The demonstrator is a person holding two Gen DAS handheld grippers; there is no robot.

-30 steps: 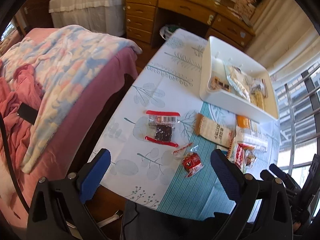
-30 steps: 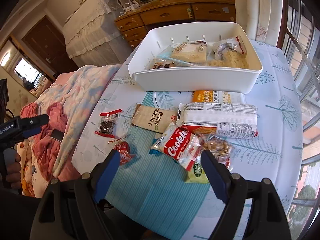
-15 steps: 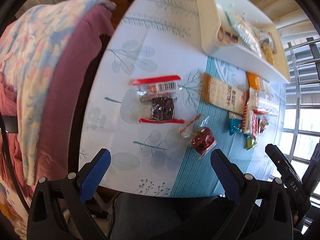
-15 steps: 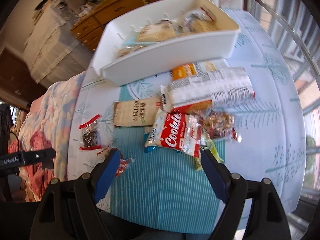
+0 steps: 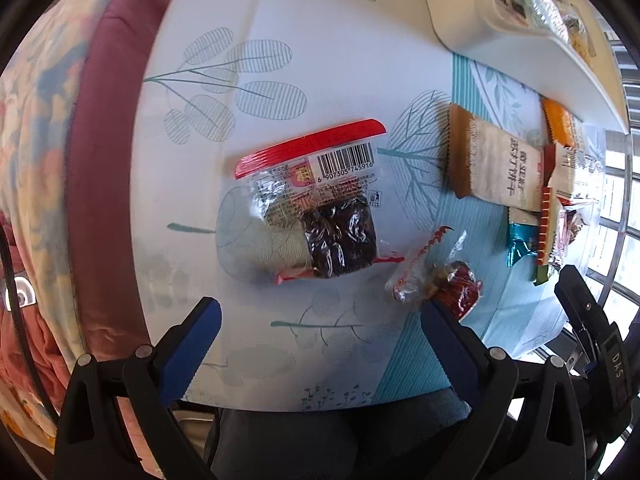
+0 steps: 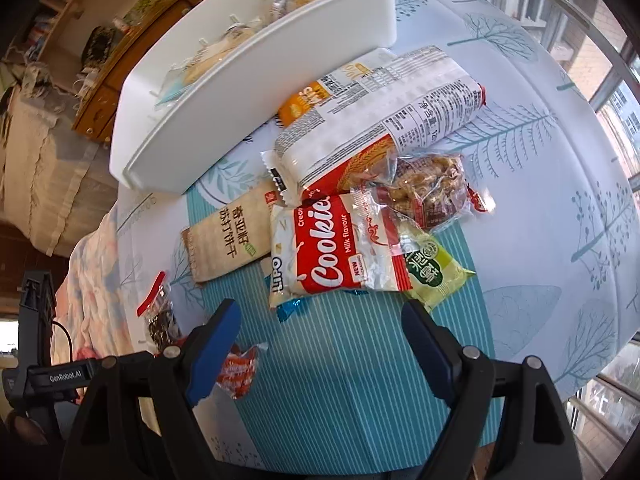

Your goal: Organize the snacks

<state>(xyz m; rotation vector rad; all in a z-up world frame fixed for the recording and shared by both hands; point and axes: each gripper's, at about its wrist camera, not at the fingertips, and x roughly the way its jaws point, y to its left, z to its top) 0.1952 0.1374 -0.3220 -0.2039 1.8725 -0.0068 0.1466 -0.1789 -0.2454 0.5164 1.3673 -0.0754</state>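
Loose snacks lie on the table in front of a white bin [image 6: 256,80] that holds several packets. My left gripper [image 5: 320,320] is open and empty, just above a clear red-edged pack of dark fruit [image 5: 316,200]; a small red candy pack [image 5: 452,284] lies by its right finger. My right gripper [image 6: 320,320] is open and empty over the striped mat, just short of the red-and-white Cookie pack [image 6: 336,252]. Beyond that lie a beige cracker pack [image 6: 228,236], a big white biscuit pack [image 6: 380,116], a clear nut pack [image 6: 428,188] and a green pack [image 6: 432,272].
The table [image 6: 540,208] has a leaf-print cloth with a teal striped mat [image 6: 348,368]. A sofa with a floral blanket [image 5: 36,120] flanks its left edge. A wooden dresser [image 6: 100,92] stands behind the bin. Window bars [image 6: 616,92] are on the right.
Both grippers have dropped closer to the table. The left one has closed in on the dark fruit pack, the right one on the Cookie pack. Both stayed open.
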